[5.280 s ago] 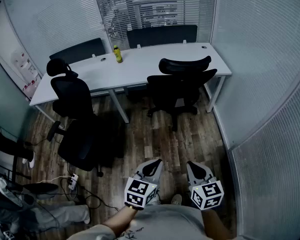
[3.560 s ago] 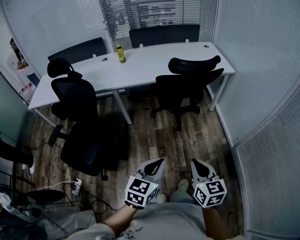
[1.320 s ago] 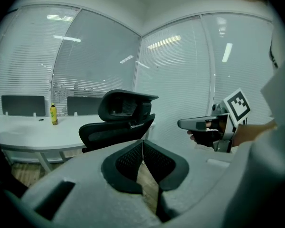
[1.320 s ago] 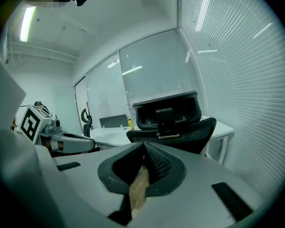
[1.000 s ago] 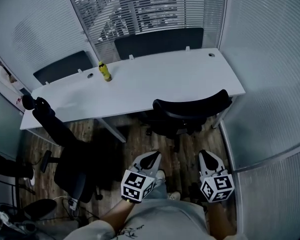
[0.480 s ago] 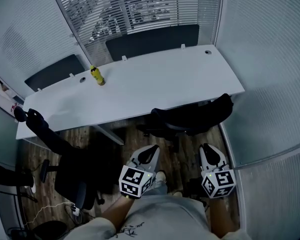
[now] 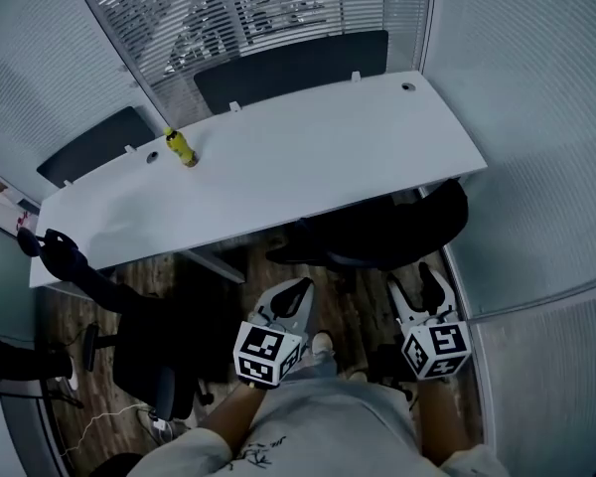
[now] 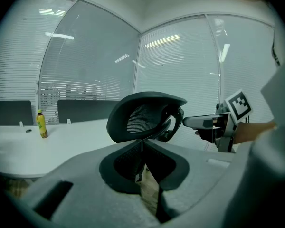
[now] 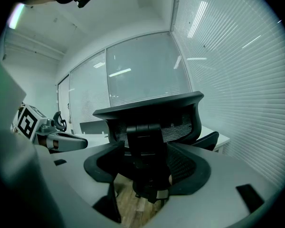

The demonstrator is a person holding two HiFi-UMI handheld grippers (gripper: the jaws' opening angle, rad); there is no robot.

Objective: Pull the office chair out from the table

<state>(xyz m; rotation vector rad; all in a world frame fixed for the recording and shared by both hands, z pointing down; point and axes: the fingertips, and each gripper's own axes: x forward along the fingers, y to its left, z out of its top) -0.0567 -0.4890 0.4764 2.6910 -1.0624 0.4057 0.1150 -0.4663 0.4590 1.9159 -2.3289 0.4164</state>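
We see a yellow bottle standing upright, just in front of the gap between two dark panels. Behind the panels hang window blinds. At the far left, a black chair with a headrest stands on the wood floor. A frosted glass wall closes the right side.

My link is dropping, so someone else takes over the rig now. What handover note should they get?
Left gripper: shut, empty, short of the chair.
Right gripper: open, its jaws have just been opening. The back post of the office chair lines up in the gap, but the pads are not on it.
Office chair: tucked under the white table, its back toward both grippers.
Done: the approach only.
Left: grip the backrest and pull the chair out from the table.
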